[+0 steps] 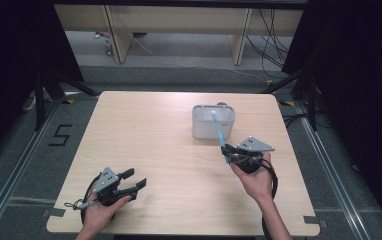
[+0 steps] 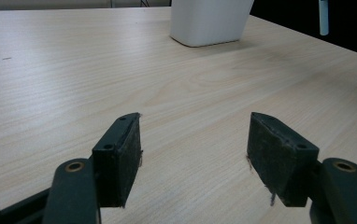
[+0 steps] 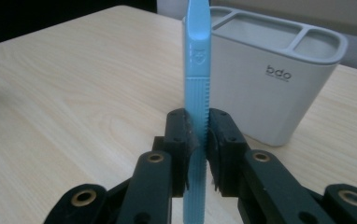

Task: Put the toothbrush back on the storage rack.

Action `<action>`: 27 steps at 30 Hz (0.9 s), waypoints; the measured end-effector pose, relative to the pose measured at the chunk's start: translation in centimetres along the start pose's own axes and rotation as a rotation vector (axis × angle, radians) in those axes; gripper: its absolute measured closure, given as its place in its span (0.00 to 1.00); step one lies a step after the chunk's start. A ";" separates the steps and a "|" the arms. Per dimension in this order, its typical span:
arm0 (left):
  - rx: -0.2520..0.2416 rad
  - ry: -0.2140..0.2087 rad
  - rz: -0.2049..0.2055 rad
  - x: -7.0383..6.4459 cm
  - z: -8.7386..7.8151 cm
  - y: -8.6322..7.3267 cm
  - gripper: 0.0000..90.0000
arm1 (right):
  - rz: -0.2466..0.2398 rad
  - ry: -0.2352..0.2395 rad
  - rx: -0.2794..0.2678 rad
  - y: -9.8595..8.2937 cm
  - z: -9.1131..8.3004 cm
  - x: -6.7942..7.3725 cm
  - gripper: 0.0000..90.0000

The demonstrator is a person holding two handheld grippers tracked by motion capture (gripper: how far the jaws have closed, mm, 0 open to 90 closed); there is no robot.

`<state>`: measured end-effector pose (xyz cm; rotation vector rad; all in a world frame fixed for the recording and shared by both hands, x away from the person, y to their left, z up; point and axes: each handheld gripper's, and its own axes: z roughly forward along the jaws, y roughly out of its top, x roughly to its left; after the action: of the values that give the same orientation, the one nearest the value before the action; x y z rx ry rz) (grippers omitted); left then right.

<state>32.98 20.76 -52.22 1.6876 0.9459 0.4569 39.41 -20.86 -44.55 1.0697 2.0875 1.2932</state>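
Observation:
My right gripper (image 3: pixel 196 135) is shut on a light blue plastic knife (image 3: pixel 196 70) with a toothed edge, held upright between its pads. In the high view that gripper (image 1: pixel 229 152) hovers just in front of a white utensil holder (image 1: pixel 213 121), the blue knife (image 1: pixel 217 128) slanting up over the holder's front wall. The utensil holder (image 3: pixel 279 88) has three compartments and a "bdo" mark. My left gripper (image 1: pixel 135 184) rests at the table's front left, jaws wide apart with nothing between them; its own view shows bare wood between the left gripper (image 2: pixel 193 154) pads.
The light wooden table (image 1: pixel 159 145) has a black "5" marked on the floor to its left. Black tripod legs stand at both far corners. Desks and cables lie beyond the far edge. The utensil holder (image 2: pixel 209 21) stands far ahead of the left gripper.

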 end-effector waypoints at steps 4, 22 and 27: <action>-0.017 -0.012 -0.003 0.0 0.1 -0.1 0.38 | 0.007 -0.039 -0.036 -0.1 -0.1 -0.4 0.88; -0.018 -0.013 -0.006 0.1 0.1 -0.1 0.38 | 0.107 -0.113 -0.096 -0.3 -0.4 -1.0 0.88; -0.019 -0.014 -0.004 0.1 0.1 -0.1 0.38 | 0.116 -0.142 -0.119 -0.3 -0.5 -1.1 0.88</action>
<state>33.09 20.76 -52.33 1.6698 0.9322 0.4496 39.57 -22.07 -44.64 1.2079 1.8449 1.3375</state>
